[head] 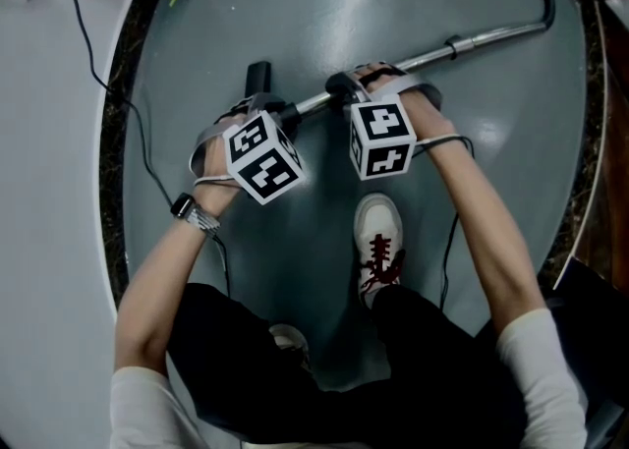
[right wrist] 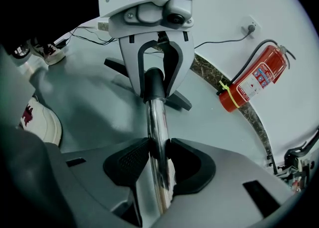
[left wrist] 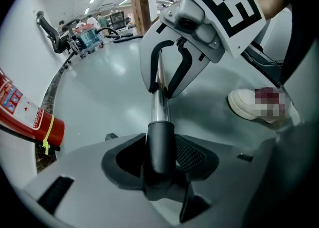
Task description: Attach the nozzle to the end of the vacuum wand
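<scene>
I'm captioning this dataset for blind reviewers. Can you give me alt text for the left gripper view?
The left gripper clamps the black neck of the nozzle, which meets the chrome vacuum wand; just beyond, the right gripper grips that wand. A red fire extinguisher sits at left and a white shoe at right on the grey floor.

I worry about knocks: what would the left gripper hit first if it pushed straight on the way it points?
The left gripper already clamps the nozzle; past that, probably the floor, since it points steeply down, though depth is unclear.
</scene>
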Demonstrator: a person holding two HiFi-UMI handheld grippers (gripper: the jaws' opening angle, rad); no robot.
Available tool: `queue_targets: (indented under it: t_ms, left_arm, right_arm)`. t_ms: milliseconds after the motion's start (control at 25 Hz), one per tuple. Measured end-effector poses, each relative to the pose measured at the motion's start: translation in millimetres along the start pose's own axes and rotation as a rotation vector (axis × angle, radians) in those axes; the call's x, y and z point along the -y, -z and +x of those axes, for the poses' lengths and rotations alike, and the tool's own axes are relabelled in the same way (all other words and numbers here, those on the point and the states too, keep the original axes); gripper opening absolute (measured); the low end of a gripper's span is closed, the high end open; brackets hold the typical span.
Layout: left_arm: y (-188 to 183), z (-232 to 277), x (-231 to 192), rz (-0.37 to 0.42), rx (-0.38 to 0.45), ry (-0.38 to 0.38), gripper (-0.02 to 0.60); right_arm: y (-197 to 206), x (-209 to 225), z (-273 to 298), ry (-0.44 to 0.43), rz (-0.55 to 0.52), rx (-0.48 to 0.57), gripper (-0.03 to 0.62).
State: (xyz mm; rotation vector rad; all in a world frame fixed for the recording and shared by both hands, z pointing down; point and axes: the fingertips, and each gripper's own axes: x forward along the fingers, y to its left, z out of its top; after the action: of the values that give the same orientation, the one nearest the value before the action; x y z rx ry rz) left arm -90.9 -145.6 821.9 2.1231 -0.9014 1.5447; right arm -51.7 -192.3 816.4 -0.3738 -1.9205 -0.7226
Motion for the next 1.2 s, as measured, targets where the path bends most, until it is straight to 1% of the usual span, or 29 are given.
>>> queue_targets:
  t_ms: [80,200,400,560,920,1040,1080,1200]
  left_arm:
    - [-2.6,4.4,-1.4,0.008,0.002,-0.004,0.183]
    - [-7.7,8.5,-6.6,0.011,0.02,-0.019,0.183]
    - [-10.5,17.9,-1.1,0.052,0.017,0.001,0.183]
    - [-11.3,22.8,0.3,0.076,0.014,-0.002,0.183]
    - [-12.7,26.6,0.8,0.091,0.016,-0.005,0.184]
    - [-13.7,27.8,1.7,0.108,0.026,-0.006,0.186]
    - [-13.7,28.1,2.6,0.116,0.029,-0.002,0.188]
    - [-11.6,27.3,4.0,0.122,0.04,0.02,0.234]
  right_arm:
    - [5.2,-0.5,2.2,-0.009,-0.007,-0.007,0.15]
    - [9.6,5.5,3.3,0.011,-0.001,0.008,0.152]
    - [19.1,3.3,7.2,-0.002,-0.01,0.009,0.153]
    - [19.9,1.7,8.5,-0.005,0.012,0.021,0.156]
    - [18.9,1.5,8.8,0.01,0.021,0.046,0.156]
    - [19.6,0.8,9.2,0.007,0.037,0.057,0.158]
    - [19.8,0.1,9.1,0.006,0.044,0.061,0.158]
    - [20.7,-1.6,7.0,0.01,0.055,0.074,0.172]
